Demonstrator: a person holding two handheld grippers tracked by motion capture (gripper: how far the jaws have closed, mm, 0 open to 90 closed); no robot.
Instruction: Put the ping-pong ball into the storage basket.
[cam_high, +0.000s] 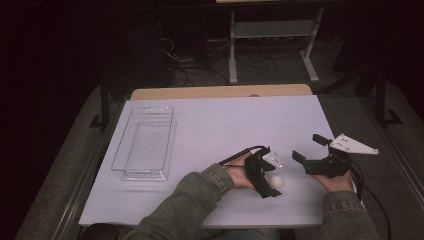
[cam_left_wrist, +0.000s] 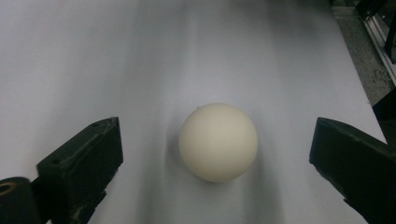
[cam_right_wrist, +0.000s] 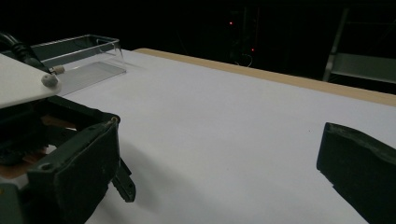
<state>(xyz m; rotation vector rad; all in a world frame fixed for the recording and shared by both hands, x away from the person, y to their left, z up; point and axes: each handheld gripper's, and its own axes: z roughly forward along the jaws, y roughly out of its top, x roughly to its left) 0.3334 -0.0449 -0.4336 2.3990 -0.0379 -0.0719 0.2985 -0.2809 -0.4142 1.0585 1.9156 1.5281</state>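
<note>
Between the wide-parted jaws of the left gripper (cam_left_wrist: 217, 154), near the surface's front edge, sits a white ball (cam_left_wrist: 218, 142), clear of both pads, so nothing is grasped yet. To take it well, I would keep the ball centred and close slowly and evenly, since it will likely roll off if one pad meets it first. Just to its right, the right gripper (cam_high: 311, 148) hovers with jaws spread and empty, near enough to hinder a sideways move. A clear plastic tray (cam_high: 143, 143) stands well apart by the left edge, seemingly empty, though the dim view leaves that uncertain.
</note>
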